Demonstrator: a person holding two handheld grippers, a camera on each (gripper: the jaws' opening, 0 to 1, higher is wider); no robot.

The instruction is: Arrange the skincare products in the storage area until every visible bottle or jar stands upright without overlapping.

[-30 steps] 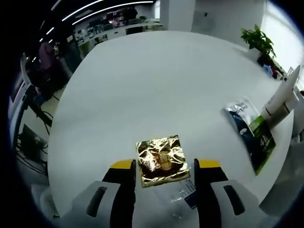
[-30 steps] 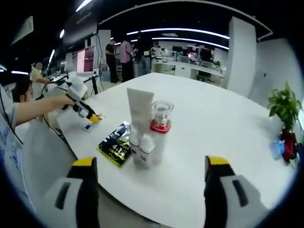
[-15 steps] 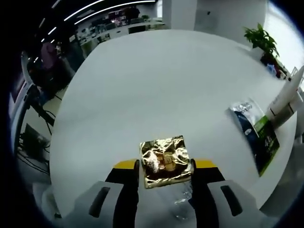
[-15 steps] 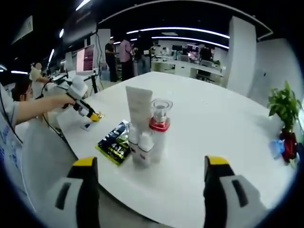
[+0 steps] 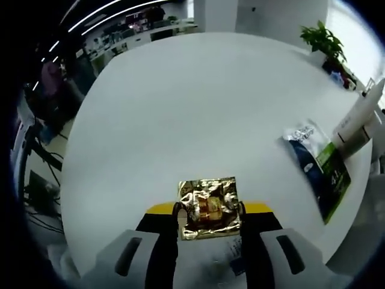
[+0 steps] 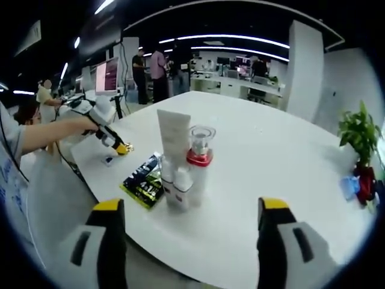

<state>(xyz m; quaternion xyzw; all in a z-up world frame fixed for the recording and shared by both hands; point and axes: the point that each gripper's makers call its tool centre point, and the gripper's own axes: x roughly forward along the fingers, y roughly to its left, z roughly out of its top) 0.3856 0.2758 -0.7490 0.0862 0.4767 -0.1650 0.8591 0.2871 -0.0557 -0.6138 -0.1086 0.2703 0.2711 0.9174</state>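
Observation:
A crinkled gold foil sachet (image 5: 209, 206) lies on the white table (image 5: 192, 108), and my left gripper (image 5: 209, 211) is shut on it, one yellow-tipped jaw against each side. From the right gripper view the left gripper (image 6: 119, 147) sits low at the table's left edge, held by a person's arm. My right gripper (image 6: 191, 206) hovers open, well short of a cluster: an upright white tube (image 6: 172, 135), a clear-capped bottle with a red collar (image 6: 198, 162) and small white bottles (image 6: 175, 185). A green and black sachet (image 6: 143, 177) lies flat beside them.
The green and black sachet (image 5: 319, 165) and the white tube (image 5: 361, 117) sit at the right table edge in the left gripper view. A small clear and blue packet (image 5: 233, 253) lies under the left jaws. A potted plant (image 6: 359, 129) stands far right. People stand in the background.
The left jaws have closed in from wide apart onto the gold sachet's sides. The right gripper has stayed open and nearly still.

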